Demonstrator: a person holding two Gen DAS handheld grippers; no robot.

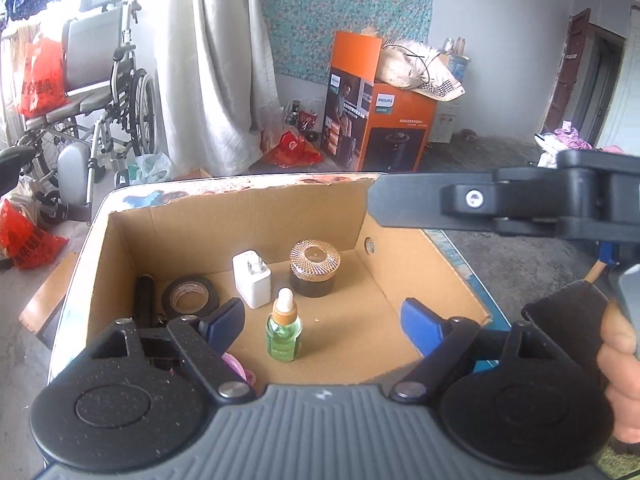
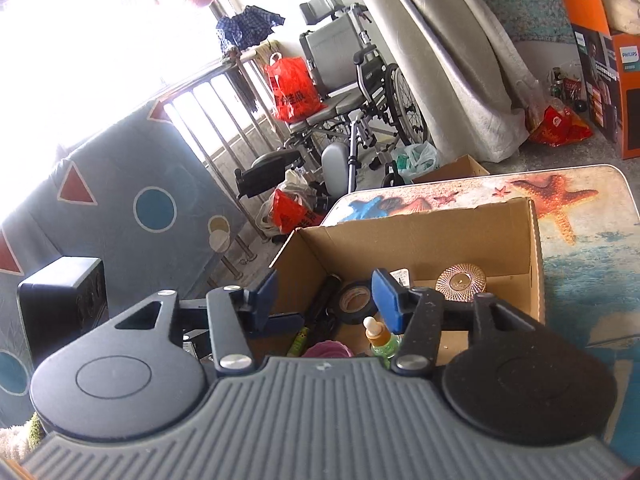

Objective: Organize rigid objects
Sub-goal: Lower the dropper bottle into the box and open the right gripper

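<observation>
An open cardboard box (image 1: pixel 240 220) stands on a table with a starfish print (image 2: pixel 580 216). Inside it are a green dropper bottle (image 1: pixel 284 330), a white charger plug (image 1: pixel 253 279), a jar with a gold ribbed lid (image 1: pixel 315 268), a roll of black tape (image 1: pixel 191 297), a black stick-shaped object (image 1: pixel 144 296) and a pink object (image 1: pixel 236 364). My left gripper (image 1: pixel 322 326) is open and empty above the box, with the dropper bottle between its fingers' lines. My right gripper (image 2: pixel 326 294) is open and empty over the box's left side; it also shows in the left wrist view (image 1: pixel 520 204).
A wheelchair (image 1: pixel 100 92) with a red bag stands by the window. An orange Philips carton (image 1: pixel 380 120) and red bags sit on the floor beyond the table. A black speaker (image 2: pixel 64 304) and a patterned cushion (image 2: pixel 120 208) lie left of the box.
</observation>
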